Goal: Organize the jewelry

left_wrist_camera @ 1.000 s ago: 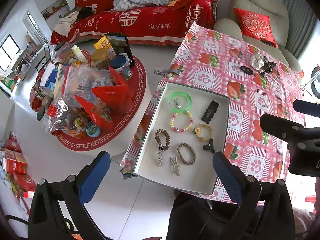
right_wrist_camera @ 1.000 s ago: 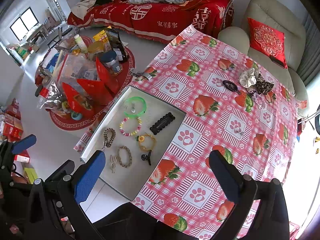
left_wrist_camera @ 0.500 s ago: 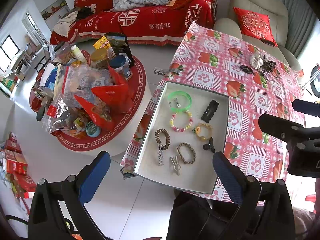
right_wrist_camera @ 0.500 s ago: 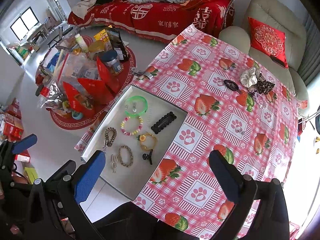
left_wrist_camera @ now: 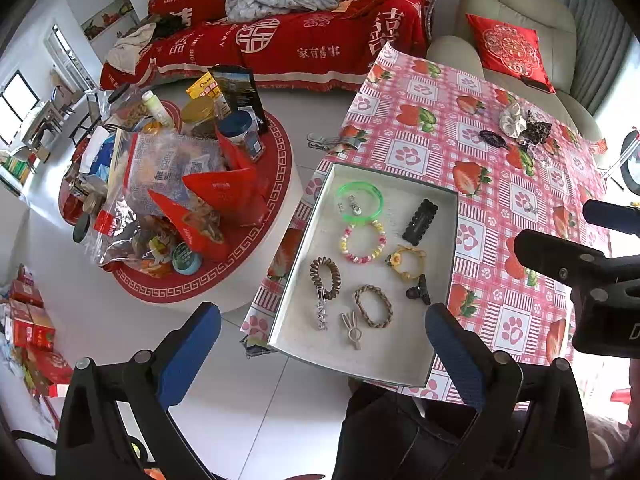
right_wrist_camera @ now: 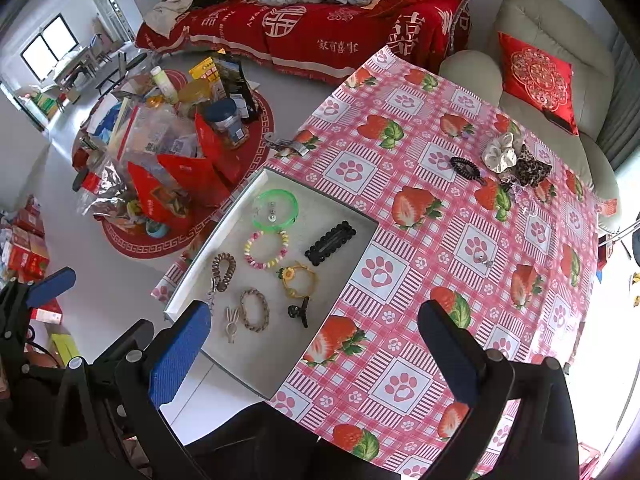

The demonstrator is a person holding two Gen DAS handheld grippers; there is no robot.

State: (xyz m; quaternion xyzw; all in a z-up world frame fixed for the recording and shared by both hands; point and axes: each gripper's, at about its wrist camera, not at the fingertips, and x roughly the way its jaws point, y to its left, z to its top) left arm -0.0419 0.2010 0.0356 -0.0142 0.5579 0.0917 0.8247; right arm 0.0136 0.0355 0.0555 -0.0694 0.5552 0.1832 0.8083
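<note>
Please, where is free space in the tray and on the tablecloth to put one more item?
In the tray, the near strip below the braided bracelet and black claw clip is bare. The tablecloth between tray and scrunchies is mostly open. The tray's middle is crowded.

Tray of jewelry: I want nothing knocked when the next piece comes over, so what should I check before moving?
1. Left tongs open, holding nothing: ok.
2. Right tongs open, holding nothing: ok.
3. Tray has bare floor near its front edge: ok.
4. Tray fully on the table: not ok, one corner overhangs.
5. Pieces left outside: black hair tie, white scrunchie, leopard scrunchie: ok.
6. Small ring easy to grip: cannot tell.
</note>
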